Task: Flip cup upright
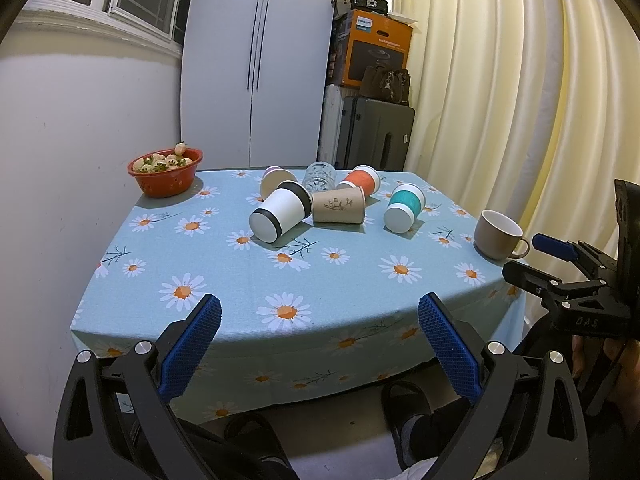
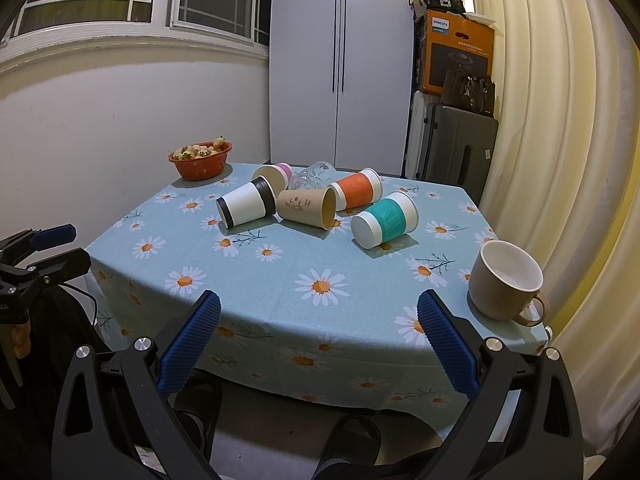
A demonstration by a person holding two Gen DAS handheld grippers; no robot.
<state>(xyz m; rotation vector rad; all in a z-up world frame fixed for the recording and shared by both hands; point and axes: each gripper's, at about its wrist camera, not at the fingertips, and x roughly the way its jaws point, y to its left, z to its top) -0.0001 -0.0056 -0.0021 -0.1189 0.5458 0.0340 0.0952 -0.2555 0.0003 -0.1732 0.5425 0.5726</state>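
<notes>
On the daisy-print counter point(image 2: 280, 280): a huddle of paper cups lying on their sides toward the far half, namely a black-banded white cup point(image 2: 245, 207), a brown kraft cup point(image 2: 307, 208), an orange-sleeved cup point(image 2: 356, 189), a teal-sleeved cup point(image 2: 385, 219) and a pink-rimmed cup point(image 2: 273, 175), with a toppled glass point(image 2: 313, 174) behind. Near the right corner, upright and well apart from the huddle, a beige mug point(image 2: 505, 280); at the far left, a red bowl point(image 2: 200, 162). Short of the near edge, both empty and spread wide: left claw point(image 1: 319, 322) and right claw point(image 2: 318, 318).
</notes>
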